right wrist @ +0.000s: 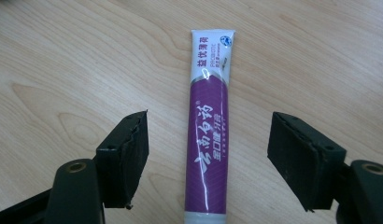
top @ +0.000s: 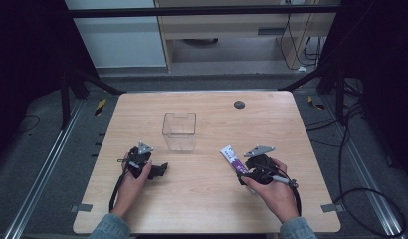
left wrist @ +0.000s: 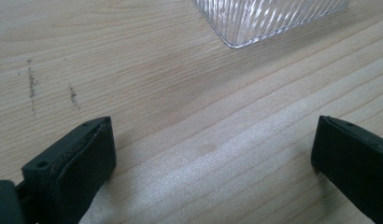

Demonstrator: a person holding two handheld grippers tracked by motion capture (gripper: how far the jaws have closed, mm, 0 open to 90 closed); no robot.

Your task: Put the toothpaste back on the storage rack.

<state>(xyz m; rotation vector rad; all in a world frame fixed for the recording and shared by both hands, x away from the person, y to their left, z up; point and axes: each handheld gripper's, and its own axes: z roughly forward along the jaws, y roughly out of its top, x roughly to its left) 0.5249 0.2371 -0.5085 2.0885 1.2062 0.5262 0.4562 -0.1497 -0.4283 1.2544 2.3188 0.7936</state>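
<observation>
- Jaws of the right gripper (right wrist: 206,158) stand apart on either side of one toothpaste tube (right wrist: 208,135); both pads are clear of it, with bare wood showing in each gap.
- Jaws of the left gripper (left wrist: 213,154) stand wide, with bare tabletop between them.
- Count: two grippers, one in each hand; one toothpaste tube; one clear plastic box (top: 179,131); one wooden table (top: 202,199); one dark round disc (top: 239,104) set in the tabletop, upper right of centre in the high view.
- Toothpaste tube: purple body with white script running along it, a white band printed with dark characters at the flat crimped end, and a white strip at the near end. It lies flat, running from bottom centre to top centre of the right gripper view.
- In the high view the tube (top: 233,159) sits right of centre, just lower right of the box and at the tip of the right gripper (top: 247,175).
- Left gripper (top: 159,170) rests lower left of the box.
</observation>
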